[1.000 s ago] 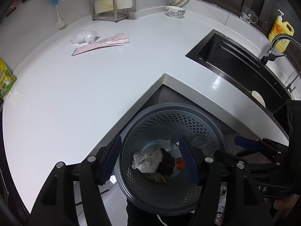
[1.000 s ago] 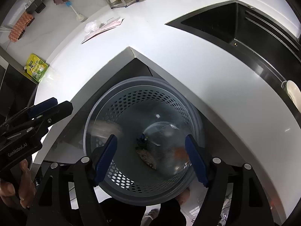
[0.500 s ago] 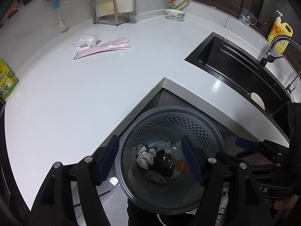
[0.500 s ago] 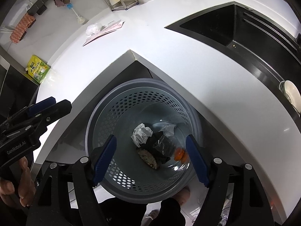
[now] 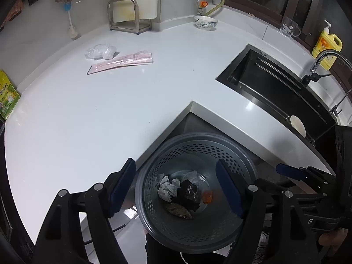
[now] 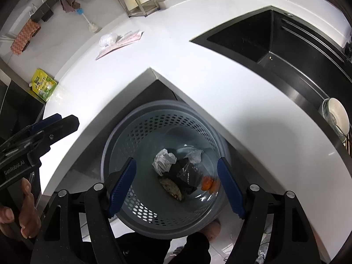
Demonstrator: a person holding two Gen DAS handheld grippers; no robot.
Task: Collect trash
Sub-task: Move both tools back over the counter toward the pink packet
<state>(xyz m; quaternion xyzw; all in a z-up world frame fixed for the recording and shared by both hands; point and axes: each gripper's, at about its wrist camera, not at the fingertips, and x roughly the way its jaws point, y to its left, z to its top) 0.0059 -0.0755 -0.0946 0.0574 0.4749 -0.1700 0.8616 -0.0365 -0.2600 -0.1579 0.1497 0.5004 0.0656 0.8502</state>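
Observation:
A grey perforated trash basket (image 5: 246, 165) (image 6: 123, 132) stands on the floor in the counter's inner corner. Inside lie a crumpled white tissue (image 5: 167, 187) (image 6: 164, 160), a dark wrapper (image 5: 189, 194) (image 6: 187, 173) and an orange scrap (image 5: 207, 196) (image 6: 207, 183). My left gripper (image 5: 176, 189) and right gripper (image 6: 176, 184) both hang open and empty above the basket. On the white counter lie a crumpled clear plastic bag (image 5: 100, 51) (image 6: 108, 39) and a flat pink wrapper (image 5: 121, 62) (image 6: 120, 44), far from both grippers.
A black sink (image 5: 275, 90) (image 6: 275, 41) with a faucet (image 5: 325, 63) is at right, with a bowl (image 6: 335, 116) in it. A green packet (image 5: 6, 96) (image 6: 43, 84) lies at the counter's left edge. A metal rack (image 5: 129, 15), a bowl (image 5: 205, 22) and a yellow bottle (image 5: 327, 46) stand at the back.
A tissue has dropped into the basket and settled among the trash. Both grippers have risen slightly and stay open.

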